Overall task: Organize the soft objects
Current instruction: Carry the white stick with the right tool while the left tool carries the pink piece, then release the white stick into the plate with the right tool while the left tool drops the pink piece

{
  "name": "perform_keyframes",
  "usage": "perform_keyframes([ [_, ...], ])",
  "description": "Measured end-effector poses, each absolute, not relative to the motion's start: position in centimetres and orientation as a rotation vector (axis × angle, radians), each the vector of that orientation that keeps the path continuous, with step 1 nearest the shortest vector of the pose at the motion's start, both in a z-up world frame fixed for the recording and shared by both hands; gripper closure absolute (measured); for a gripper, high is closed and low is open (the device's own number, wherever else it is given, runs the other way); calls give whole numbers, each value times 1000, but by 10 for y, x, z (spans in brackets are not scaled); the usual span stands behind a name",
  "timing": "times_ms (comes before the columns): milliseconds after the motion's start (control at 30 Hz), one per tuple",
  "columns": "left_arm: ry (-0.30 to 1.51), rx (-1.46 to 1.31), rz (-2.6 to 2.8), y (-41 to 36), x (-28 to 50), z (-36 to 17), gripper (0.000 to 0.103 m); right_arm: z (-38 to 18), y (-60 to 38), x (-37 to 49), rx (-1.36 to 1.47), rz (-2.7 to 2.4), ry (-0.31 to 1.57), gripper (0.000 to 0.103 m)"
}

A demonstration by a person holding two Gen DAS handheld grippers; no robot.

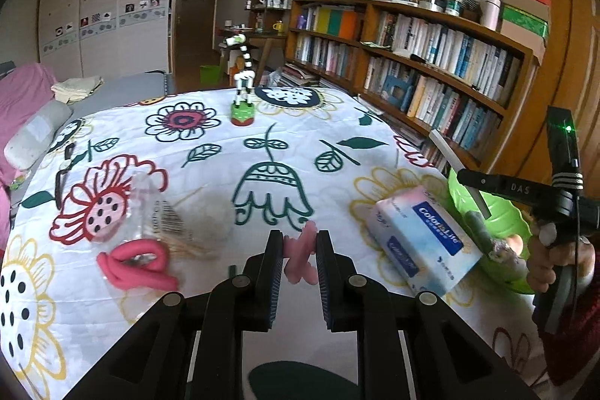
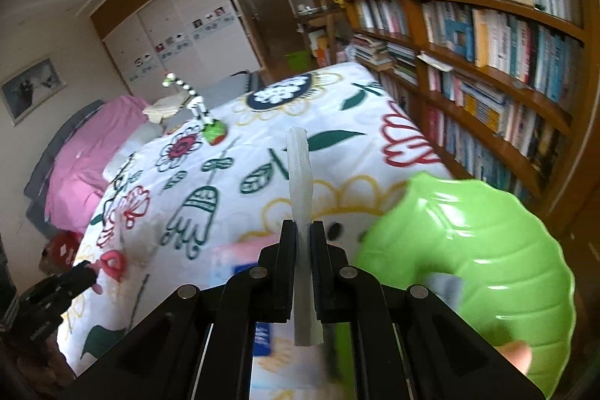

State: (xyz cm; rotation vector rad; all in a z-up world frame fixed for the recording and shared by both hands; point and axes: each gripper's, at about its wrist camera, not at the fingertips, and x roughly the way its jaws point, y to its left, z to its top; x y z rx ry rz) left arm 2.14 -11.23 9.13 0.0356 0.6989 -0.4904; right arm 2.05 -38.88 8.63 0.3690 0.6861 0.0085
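The right gripper (image 2: 303,231), clamped on a white strip (image 2: 300,182) standing lengthwise between its jaws, sits nearer the green bowl (image 2: 468,250) at its right, while the left gripper (image 1: 300,246) pinches a pink piece (image 1: 302,257).

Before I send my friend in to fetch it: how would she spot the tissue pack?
Look at the flowered bedspread, on the side nearest the bookshelf. Beside the green bowl lies the tissue pack: a soft pastel block, the only thing with blue labels.
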Motion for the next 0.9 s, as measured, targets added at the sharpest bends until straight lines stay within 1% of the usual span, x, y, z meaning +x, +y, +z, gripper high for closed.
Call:
perform_keyframes([
  [400,702,86,-561,-158,16,97,84,63,-438,-5,401,-88,744,94],
  [467,705,93,-577,-166,16,97,84,60,-440,-7,400,-84,763,92],
  [533,705,100,-589,-173,16,98,84,57,-441,-9,394,-86,782,88],
  [667,694,119,-597,-185,19,100,84,55,-443,-18,380,-103,777,87],
  [733,694,120,-589,-188,24,101,84,56,-444,-23,372,-109,770,83],
  [900,701,124,-587,-199,34,101,84,61,-444,-37,341,-123,731,81],
])
